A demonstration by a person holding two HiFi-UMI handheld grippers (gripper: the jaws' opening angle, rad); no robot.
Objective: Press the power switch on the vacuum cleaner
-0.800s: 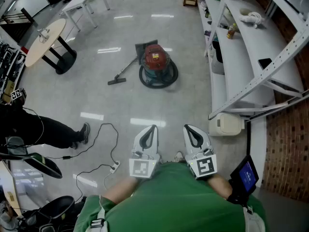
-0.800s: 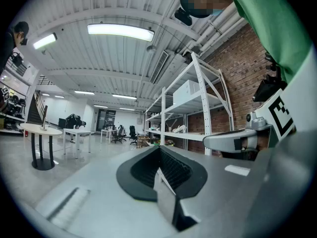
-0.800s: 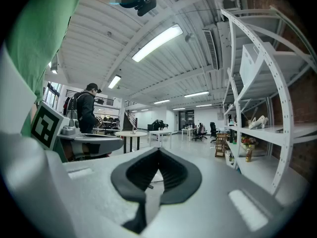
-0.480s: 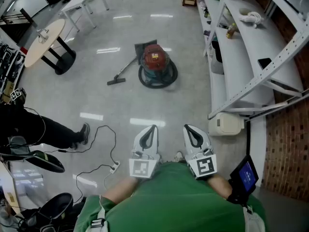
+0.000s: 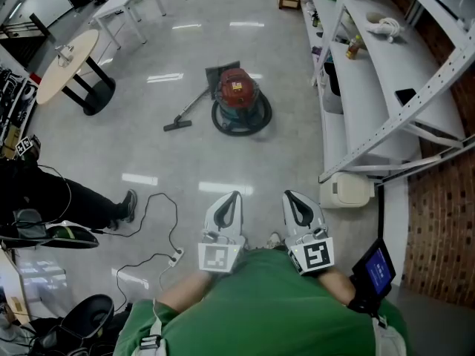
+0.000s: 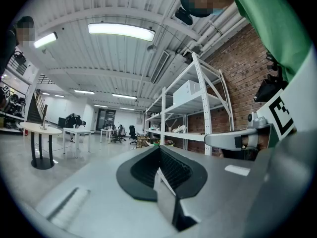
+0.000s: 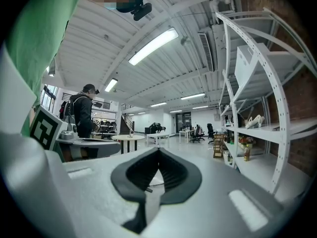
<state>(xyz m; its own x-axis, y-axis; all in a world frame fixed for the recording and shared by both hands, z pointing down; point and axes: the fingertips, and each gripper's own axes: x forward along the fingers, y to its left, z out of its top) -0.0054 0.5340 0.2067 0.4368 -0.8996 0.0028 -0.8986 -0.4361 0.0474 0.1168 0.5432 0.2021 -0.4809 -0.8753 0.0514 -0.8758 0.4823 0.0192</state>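
One polished pale grey floor (image 5: 185, 162), glossy and streaked with lamp reflections.
One white metal shelving rack (image 5: 386, 102) with perforated uprights and flat shelves runs along the right side, in front of a red brick wall (image 5: 438, 221).
One round beige-topped counter (image 5: 67, 65) on black legs stands at far left.
One drum-shaped red vacuum cleaner (image 5: 239, 95) has a domed lid over a rounded dark teal base. It stands upright on the floor, left of the rack and well apart from both grippers. Its black hose and flat nozzle (image 5: 178, 124) trail out to its left. The power switch is too small to make out.
Two grippers in grey moulded plastic with black ribbed pads, each with a marker cube, are held close to a green-clad torso. The left hand-held gripper (image 5: 234, 196) and the right hand-held gripper (image 5: 288, 195) are both clenched, tips meeting, with nothing between the pads.
One white power strip (image 5: 177, 256) on a thin black cable lies on the floor, left of the left gripper.
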